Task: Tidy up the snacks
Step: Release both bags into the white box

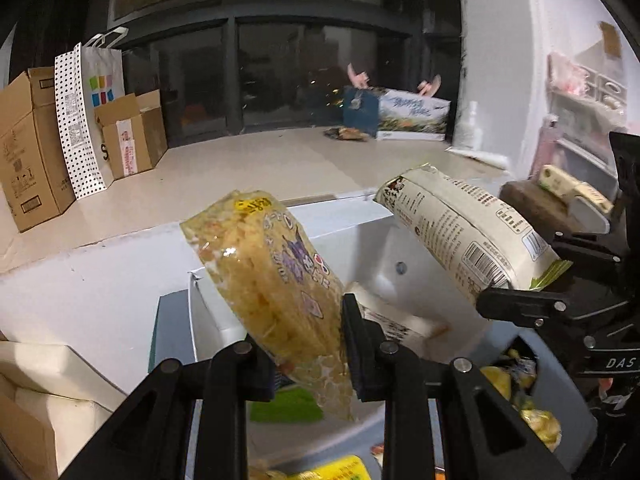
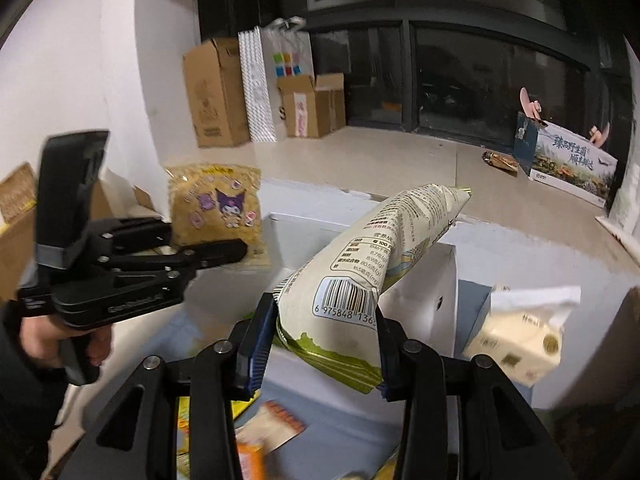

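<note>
My left gripper (image 1: pixel 308 344) is shut on a yellow snack pack with purple cartoon stickers (image 1: pixel 272 280) and holds it up above an open white box (image 1: pixel 384 248). The same pack (image 2: pixel 216 208) and the left gripper (image 2: pixel 236 250) show at the left of the right wrist view. My right gripper (image 2: pixel 326 344) is shut on a cream snack bag with a barcode (image 2: pixel 360 276), tilted up and away over the white box (image 2: pixel 436 280). That bag (image 1: pixel 464 232) and the right gripper (image 1: pixel 516 300) show at the right of the left wrist view.
A grey bin (image 1: pixel 560 376) below holds yellow wrapped snacks (image 1: pixel 520 400) and other packets (image 2: pixel 276 424). A small cream carton (image 2: pixel 520 344) lies at the right. Cardboard boxes (image 1: pixel 32 148) and a paper bag (image 1: pixel 92 112) stand against the window. A printed box (image 1: pixel 412 116) lies far right.
</note>
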Demonstrator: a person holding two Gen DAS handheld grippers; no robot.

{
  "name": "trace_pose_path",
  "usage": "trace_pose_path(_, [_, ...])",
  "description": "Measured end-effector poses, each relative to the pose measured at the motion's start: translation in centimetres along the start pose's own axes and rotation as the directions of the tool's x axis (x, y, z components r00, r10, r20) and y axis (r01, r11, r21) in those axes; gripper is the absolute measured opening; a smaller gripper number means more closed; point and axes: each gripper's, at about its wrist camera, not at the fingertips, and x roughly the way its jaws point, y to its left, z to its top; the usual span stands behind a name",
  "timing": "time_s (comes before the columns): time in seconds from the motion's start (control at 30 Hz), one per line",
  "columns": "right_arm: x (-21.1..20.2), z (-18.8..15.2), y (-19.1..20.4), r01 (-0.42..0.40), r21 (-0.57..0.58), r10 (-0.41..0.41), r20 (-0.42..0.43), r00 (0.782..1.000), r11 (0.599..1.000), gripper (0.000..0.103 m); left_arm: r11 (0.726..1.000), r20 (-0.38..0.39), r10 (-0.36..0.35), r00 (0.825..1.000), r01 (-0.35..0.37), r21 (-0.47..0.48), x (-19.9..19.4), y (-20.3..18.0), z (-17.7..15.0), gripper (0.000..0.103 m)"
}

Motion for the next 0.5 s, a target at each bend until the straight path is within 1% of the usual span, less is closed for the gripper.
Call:
trace_pose_path(0.07, [1.3,0.3,-0.7,0.001,0.002,-0.001,-0.021,1.000,1.000,0.046,1.000,-0.017,0.013,1.000,-0.013,-0.006,1.1,0.3,0.3,0.031])
trace_pose_path(0.1, [1.6,0.1,-1.1,0.000,0.003,0.000,-0.027,1.000,1.000,0.047,1.000,-0.045,0.014,0.999,-0.014,-0.010,1.8,0.6,0.3,0.035])
trace_pose_path(0.13, [2.2,0.1,-1.4,-0.002,0.005,0.003,-0.033,0.999,1.000,0.050,0.999,-0.076,0.030,0.997,-0.031,-0.010,2.6,0.7,0.4,0.059])
trace_pose_path(0.17, [2.9,0.1,-1.8,0.013,0.011,-0.012,-0.055,0.998,1.000,0.058,0.998,-0.100,0.060,0.993,-0.061,-0.003,3.2,0.8,0.3,0.095])
trace_pose_path(0.2, [3.3,0.1,-2.0,0.041,0.016,-0.040,-0.069,0.997,0.999,0.086,0.997,-0.096,0.079,0.992,-0.080,0.002,3.4,1.0,0.1,0.103])
trace_pose_path(0.23, [3.5,0.1,-2.1,0.062,0.017,-0.061,-0.070,0.996,0.998,0.103,0.997,-0.083,0.082,0.993,-0.082,0.006,3.3,1.0,-0.1,0.103])
trace_pose_path(0.33, [2.9,-0.3,-2.4,0.092,0.038,-0.090,-0.050,0.995,0.995,0.103,0.996,-0.077,0.091,0.993,-0.092,-0.003,2.8,1.3,-0.6,0.103])
trace_pose_path(0.43, [1.4,-0.5,-2.4,0.076,0.067,-0.075,-0.014,0.997,0.995,0.103,0.997,-0.060,0.082,0.995,-0.083,-0.012,2.1,1.3,-0.8,0.103])
trace_pose_path(0.5, [0.3,-0.4,-2.1,0.066,0.076,-0.068,0.015,0.998,0.995,0.103,0.997,-0.046,0.063,0.997,-0.064,-0.038,1.0,1.6,-1.2,0.103])
